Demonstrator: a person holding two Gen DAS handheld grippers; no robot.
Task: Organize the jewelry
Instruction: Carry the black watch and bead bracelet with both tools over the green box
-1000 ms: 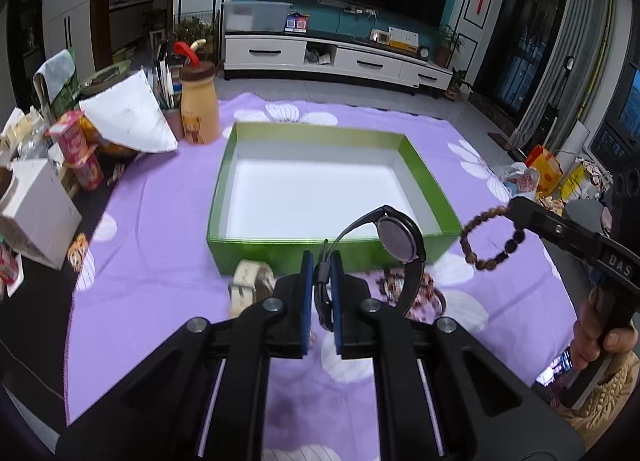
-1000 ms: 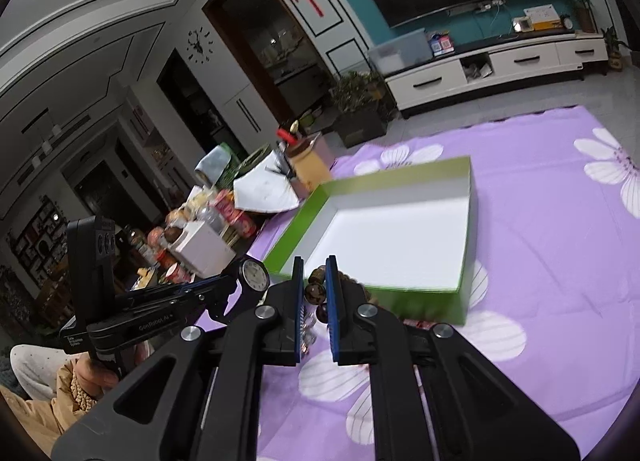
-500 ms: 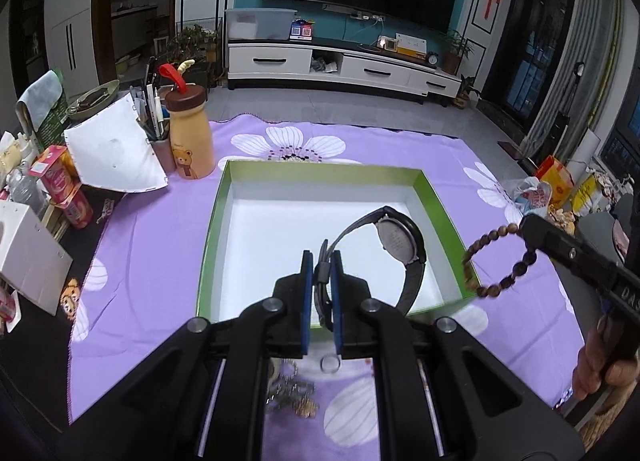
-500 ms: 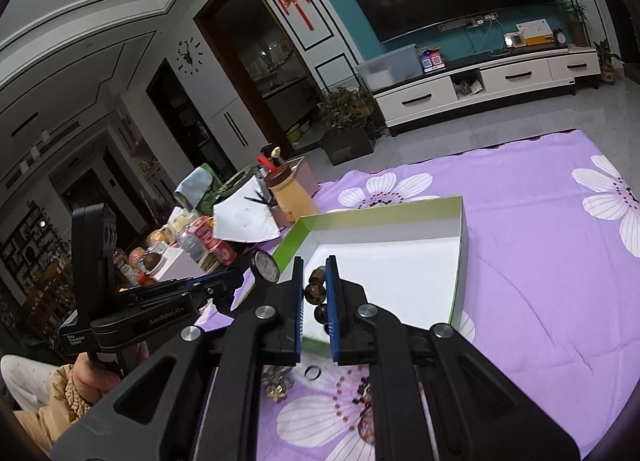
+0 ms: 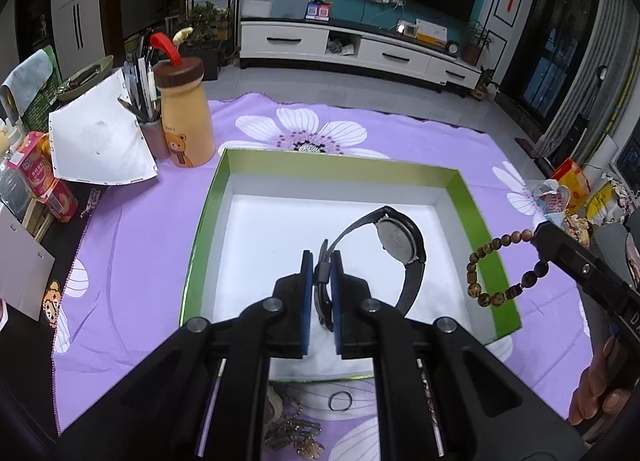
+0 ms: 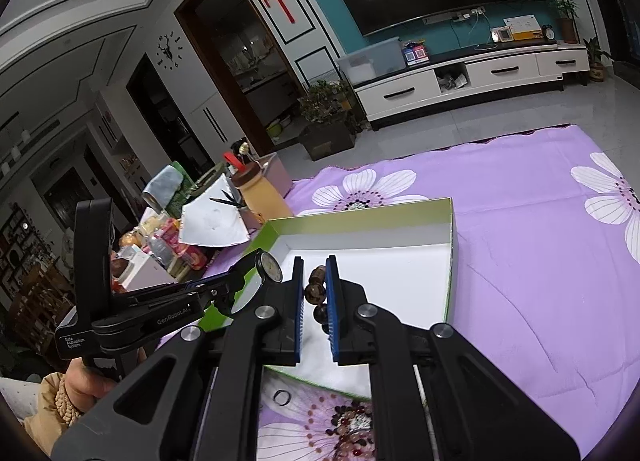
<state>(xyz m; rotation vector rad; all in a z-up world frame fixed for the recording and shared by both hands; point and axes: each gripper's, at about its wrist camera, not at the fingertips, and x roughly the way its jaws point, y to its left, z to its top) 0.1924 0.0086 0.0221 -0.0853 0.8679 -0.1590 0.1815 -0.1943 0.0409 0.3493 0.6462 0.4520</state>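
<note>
So the left gripper (image 5: 322,281) is pinching a black wristwatch (image 5: 396,245) by its strap, fingers closed down almost all the way on that thin band, and the watch is hanging over the white floor of the green box (image 5: 480,229). The right gripper (image 6: 314,293) is doing the same with a wooden bead bracelet (image 5: 500,265), fingers nearly shut on a couple of beads, and the loop is dangling right about over the box's right wall in the left wrist view. Handling-wise I'm guessing the watch is light but lopsided, since the case is the heavy bit and it's sticking out to the side of the grip, so it's probably swinging when moved fast. The strap looks rubbery and floppy, which is a decent place to hold, definitely better than the slick case. The beads look hard and round, so they're likely rolling between flat pads, and the cord inside is soft, so the loop just sags. A small ring (image 5: 339,400) and more bits of jewelry are still lying on the purple flowered cloth (image 5: 132,261) just in front of the box.
</note>
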